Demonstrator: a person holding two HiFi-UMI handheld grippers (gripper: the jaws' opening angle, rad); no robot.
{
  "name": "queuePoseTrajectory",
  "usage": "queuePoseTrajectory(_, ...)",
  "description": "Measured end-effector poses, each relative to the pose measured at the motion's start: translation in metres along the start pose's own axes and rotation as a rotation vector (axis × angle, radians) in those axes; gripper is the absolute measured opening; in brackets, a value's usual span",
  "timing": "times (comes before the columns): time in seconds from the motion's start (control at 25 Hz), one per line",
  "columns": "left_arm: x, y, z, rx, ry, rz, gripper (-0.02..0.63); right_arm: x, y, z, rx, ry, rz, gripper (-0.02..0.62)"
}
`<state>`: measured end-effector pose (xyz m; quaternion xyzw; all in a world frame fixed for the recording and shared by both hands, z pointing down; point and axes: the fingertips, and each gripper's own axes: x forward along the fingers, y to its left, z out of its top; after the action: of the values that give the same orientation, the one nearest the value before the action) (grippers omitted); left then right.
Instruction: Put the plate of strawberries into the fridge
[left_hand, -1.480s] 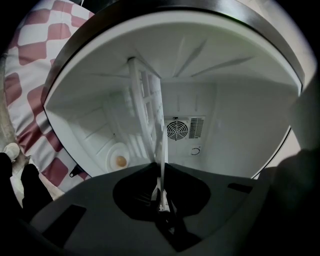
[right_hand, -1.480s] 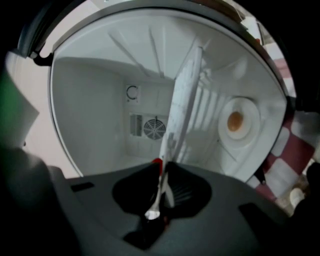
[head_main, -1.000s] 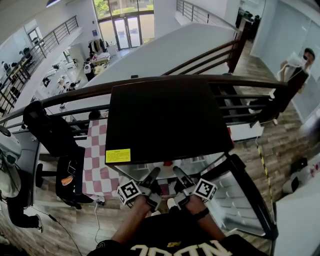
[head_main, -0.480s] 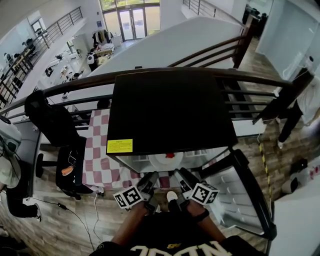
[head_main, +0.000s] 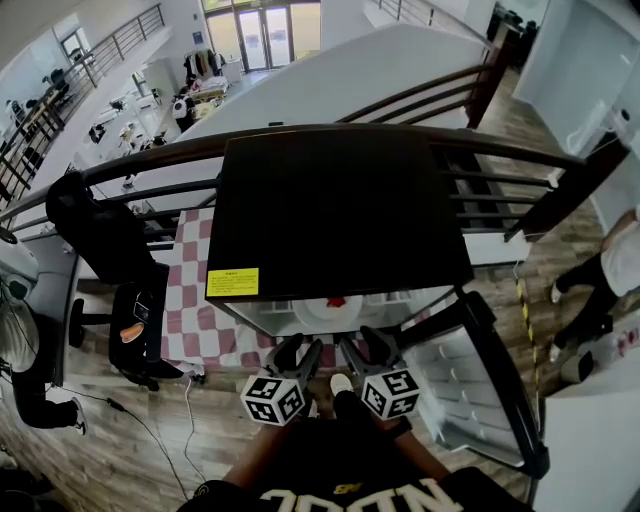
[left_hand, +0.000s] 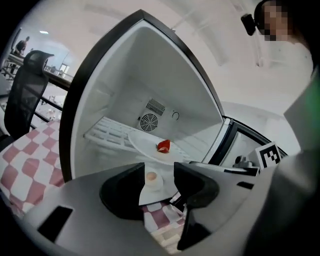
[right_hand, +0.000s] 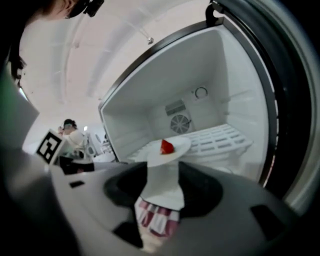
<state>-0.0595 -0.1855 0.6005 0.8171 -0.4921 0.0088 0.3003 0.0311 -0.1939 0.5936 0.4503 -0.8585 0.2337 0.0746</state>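
The black-topped fridge (head_main: 340, 210) stands open in front of me. A white plate (head_main: 322, 315) carrying one red strawberry (head_main: 337, 301) rests on the white wire shelf (left_hand: 107, 131) inside. The left gripper view shows the plate (left_hand: 142, 142) and strawberry (left_hand: 163, 145) beyond my left gripper (left_hand: 159, 177). Its jaws are closing with nothing between them. My right gripper (right_hand: 162, 185) is open and empty, with the plate (right_hand: 177, 145) ahead of it. In the head view, the left gripper (head_main: 300, 352) and right gripper (head_main: 360, 345) sit side by side just outside the opening.
The fridge door (head_main: 480, 390) hangs open to the right. A red-and-white checkered cloth (head_main: 195, 300) and a black office chair (head_main: 100, 250) are on the left. A dark railing (head_main: 500, 170) runs behind the fridge. A person (head_main: 600, 290) stands far right. A small white cup (left_hand: 152, 179) sits low in the fridge.
Both grippers have drawn back from the fridge opening toward my body. The plate stays on the shelf. The person at the far right has walked nearer.
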Motion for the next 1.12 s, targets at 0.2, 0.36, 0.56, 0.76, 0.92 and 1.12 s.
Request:
queuePoseTrajectory(0.2,0.006,-0.001,0.003,0.136,-0.002,0.06,0.166,0.008,0.003,-0.006,-0.069,0.027,-0.017,0.192)
queuePoseTrajectory(0.36,0.008,0.004,0.004,0.2,0.004,0.098,0.135,0.013,0.003,-0.001,-0.119,0.022,-0.029,0.151)
queuePoseTrajectory(0.56,0.013,0.012,0.006,0.208,0.011,0.116,0.082,0.021,0.001,0.001,-0.129,0.024,-0.03,0.116)
queuePoseTrajectory(0.76,0.023,0.013,0.018,0.233,0.017,0.122,0.044,0.031,-0.002,0.007,-0.145,0.029,-0.036,0.087)
queuePoseTrajectory(0.92,0.036,0.014,0.026,0.254,0.024,0.119,0.04,0.041,-0.008,0.013,-0.16,0.03,-0.04,0.08)
queuePoseTrajectory(1.12,0.049,0.014,0.037,0.256,0.026,0.104,0.038,0.055,-0.012,0.022,-0.175,0.042,-0.035,0.074)
